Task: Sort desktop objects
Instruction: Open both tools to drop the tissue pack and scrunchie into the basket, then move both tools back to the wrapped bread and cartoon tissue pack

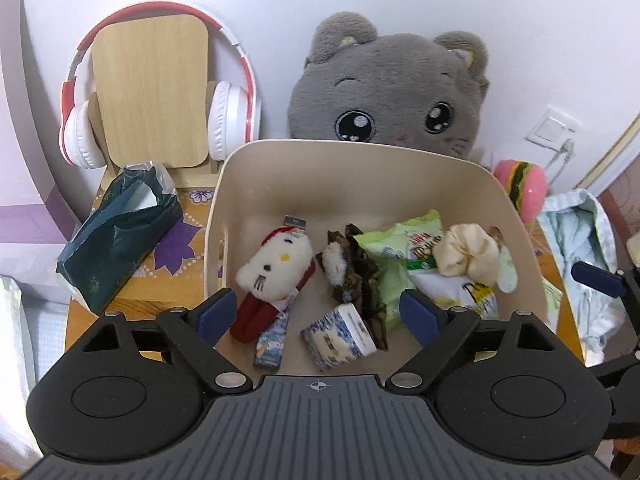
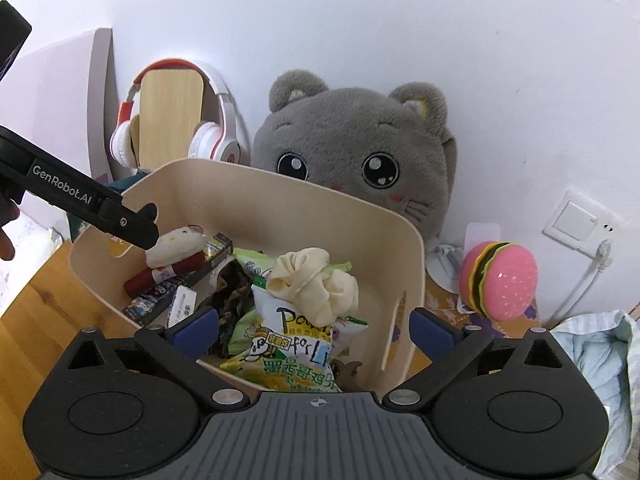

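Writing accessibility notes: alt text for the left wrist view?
Open left tool hovers over a cream plastic bin holding a white plush kitten, snack bags and a cream scrunchie; a grey cat plush sits behind.

Left gripper [image 1: 320, 312]: jaws spread wide, nothing between the blue pads [image 1: 218, 314], poised over the near-left part of the beige bin [image 1: 360, 156]. Right gripper [image 2: 316, 330]: jaws likewise spread and empty, held over the bin's near-right part. In the right wrist view the left gripper's black finger reaches into the bin from the left.
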Tool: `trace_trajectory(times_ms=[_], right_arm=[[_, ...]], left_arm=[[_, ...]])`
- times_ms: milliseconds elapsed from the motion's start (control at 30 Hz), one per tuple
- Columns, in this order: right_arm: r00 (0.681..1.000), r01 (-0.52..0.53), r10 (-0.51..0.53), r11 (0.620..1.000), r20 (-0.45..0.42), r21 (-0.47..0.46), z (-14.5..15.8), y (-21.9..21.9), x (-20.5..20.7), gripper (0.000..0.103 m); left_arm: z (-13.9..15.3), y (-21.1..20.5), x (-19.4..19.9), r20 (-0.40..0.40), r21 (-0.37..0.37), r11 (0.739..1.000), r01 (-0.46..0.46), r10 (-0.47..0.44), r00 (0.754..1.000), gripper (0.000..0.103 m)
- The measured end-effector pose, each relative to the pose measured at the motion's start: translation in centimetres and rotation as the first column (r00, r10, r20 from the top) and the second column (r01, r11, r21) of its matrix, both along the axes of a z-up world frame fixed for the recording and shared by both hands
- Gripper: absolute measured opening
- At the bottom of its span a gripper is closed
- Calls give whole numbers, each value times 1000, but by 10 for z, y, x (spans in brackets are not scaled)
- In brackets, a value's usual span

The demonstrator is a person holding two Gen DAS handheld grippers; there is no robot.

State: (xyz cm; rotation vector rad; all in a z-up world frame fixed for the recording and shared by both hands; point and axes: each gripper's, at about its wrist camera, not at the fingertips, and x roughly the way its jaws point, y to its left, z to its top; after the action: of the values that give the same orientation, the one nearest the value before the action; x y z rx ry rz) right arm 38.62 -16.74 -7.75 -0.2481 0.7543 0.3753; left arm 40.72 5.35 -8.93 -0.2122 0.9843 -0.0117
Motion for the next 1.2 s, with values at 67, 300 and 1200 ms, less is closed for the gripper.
trace_trajectory(times_ms=[67,300,1200], right_arm=[[1000,-4,4,1000,6,1,3,-5,-7,103],[1000,-2,2,1000,-24,-18,-3,-24,-27,103],[946,-210,165,968,-278,-138,-95,-20,-70,103]], left_arm=[[3,-1,-8,5,-2,1000,14,-14,1000,90],[2,-6,-35,-19,-18,998,53,-54,998,90],[-101,-70,-90,-137,334,583,741,-748,650,89]])
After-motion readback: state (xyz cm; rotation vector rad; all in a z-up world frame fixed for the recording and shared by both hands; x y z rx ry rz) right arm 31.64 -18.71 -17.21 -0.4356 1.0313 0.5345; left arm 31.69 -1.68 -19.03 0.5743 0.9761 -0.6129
